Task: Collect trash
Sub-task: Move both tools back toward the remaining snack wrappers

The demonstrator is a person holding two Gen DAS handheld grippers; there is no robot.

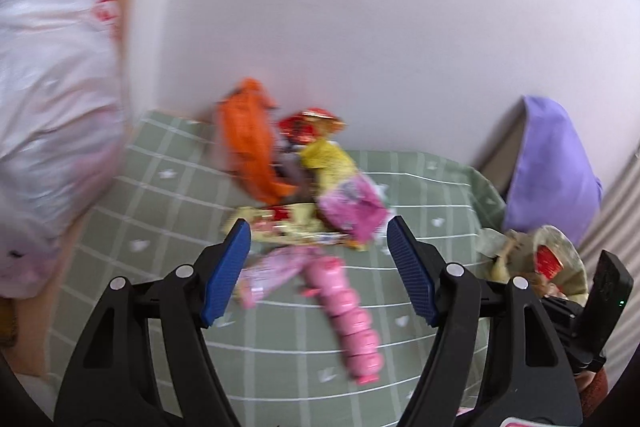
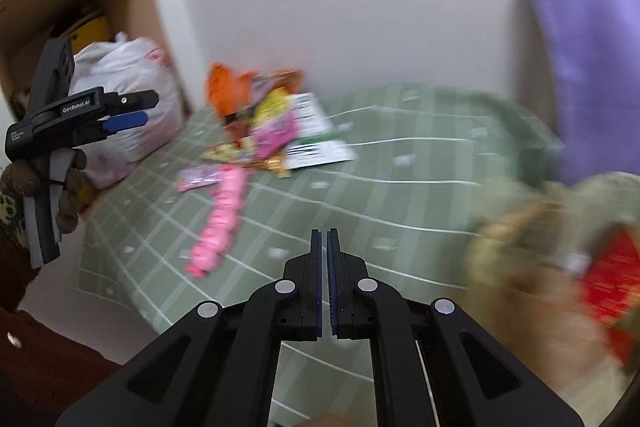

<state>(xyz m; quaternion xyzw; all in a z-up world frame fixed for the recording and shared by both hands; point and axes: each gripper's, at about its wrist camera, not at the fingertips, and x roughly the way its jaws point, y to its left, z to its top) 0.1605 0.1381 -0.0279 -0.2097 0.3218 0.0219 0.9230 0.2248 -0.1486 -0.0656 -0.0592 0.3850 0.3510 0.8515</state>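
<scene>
The one pink segmented strip (image 1: pixel 348 303) lies on my green checked bedcover (image 1: pixel 432 195), long axis running from the wrapper heap (image 1: pixel 308 167) toward me, under my left gripper (image 1: pixel 318 263), spread wide and empty, while my right gripper (image 2: pixel 324 283) is pinched nearly closed on nothing.

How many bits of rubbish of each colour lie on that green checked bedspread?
Pink: 3, magenta wrapper, pale pink wrapper, long pink packet strip
Yellow: 2, crumpled yellow wrapper, flat yellow-and-red wrapper
Orange: 1, crumpled orange wrapper
Red: 1, shiny red-and-gold wrapper
White: 1, flat white-and-green printed pack
Total: 8, blur permitting
</scene>
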